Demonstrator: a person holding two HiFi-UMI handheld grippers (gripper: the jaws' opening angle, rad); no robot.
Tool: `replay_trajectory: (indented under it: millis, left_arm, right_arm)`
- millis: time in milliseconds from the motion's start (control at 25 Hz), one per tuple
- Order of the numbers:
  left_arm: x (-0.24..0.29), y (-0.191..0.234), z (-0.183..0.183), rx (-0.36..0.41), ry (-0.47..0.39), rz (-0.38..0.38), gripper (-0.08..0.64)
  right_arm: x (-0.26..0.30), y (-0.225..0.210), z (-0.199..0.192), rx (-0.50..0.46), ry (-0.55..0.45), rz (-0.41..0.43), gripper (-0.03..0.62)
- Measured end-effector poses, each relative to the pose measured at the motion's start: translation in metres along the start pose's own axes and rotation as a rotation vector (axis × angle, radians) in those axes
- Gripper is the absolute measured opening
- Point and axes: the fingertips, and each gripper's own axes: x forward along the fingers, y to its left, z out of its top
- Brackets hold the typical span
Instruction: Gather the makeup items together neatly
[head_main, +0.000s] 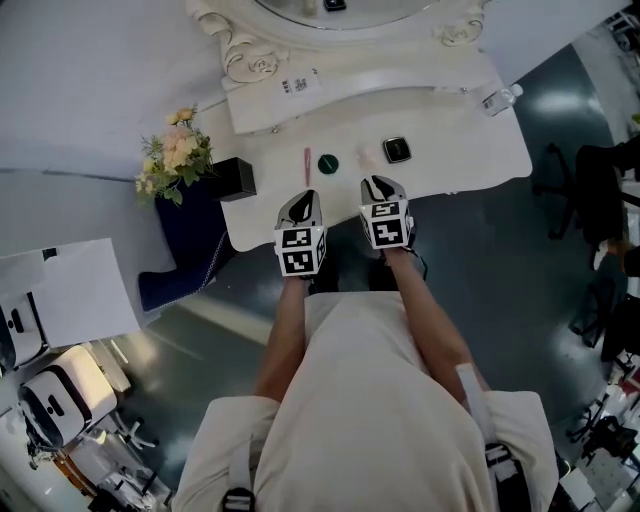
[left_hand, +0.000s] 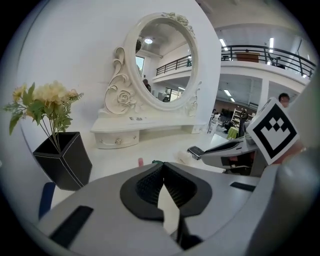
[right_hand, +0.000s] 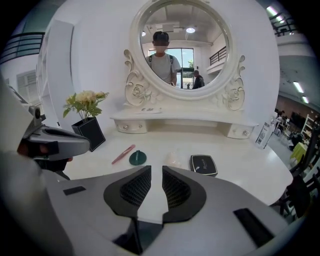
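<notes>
On the white vanity table (head_main: 470, 150) lie a pink stick (head_main: 307, 165), a round dark green item (head_main: 328, 163), a small clear item (head_main: 366, 158) and a black compact (head_main: 397, 150), in a loose row. My left gripper (head_main: 305, 197) hovers at the front edge just before the pink stick (left_hand: 140, 161), its jaws shut and empty (left_hand: 163, 172). My right gripper (head_main: 378, 184) hovers before the clear item (right_hand: 173, 159) and the compact (right_hand: 203, 164). Its jaws (right_hand: 156, 175) stand a narrow gap apart with nothing between them. The green item (right_hand: 137, 158) lies left of them.
A black vase (head_main: 237, 178) with pale flowers (head_main: 175, 152) stands at the table's left end. The oval mirror (right_hand: 182, 45) and its drawer shelf (right_hand: 185, 122) line the back. A small bottle (head_main: 500, 98) stands at the far right corner. A dark chair (head_main: 600, 180) stands right of the table.
</notes>
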Motion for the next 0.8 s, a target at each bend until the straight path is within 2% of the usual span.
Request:
replay_trajectory:
  millis: [200, 400, 800]
  left_arm:
    - [0.005, -0.024, 0.003, -0.003, 0.011, 0.031, 0.015]
    - [-0.003, -0.040, 0.000, 0.031, 0.028, 0.035, 0.015]
    - [-0.012, -0.062, -0.004, -0.027, -0.015, 0.084, 0.015]
  right_arm:
    - [-0.020, -0.022, 0.002, -0.022, -0.022, 0.061, 0.097]
    - [-0.047, -0.040, -0.010, 0.018, -0.045, 0.085, 0.085]
    - [-0.066, -0.050, -0.022, 0.013, -0.114, 0.187, 0.055]
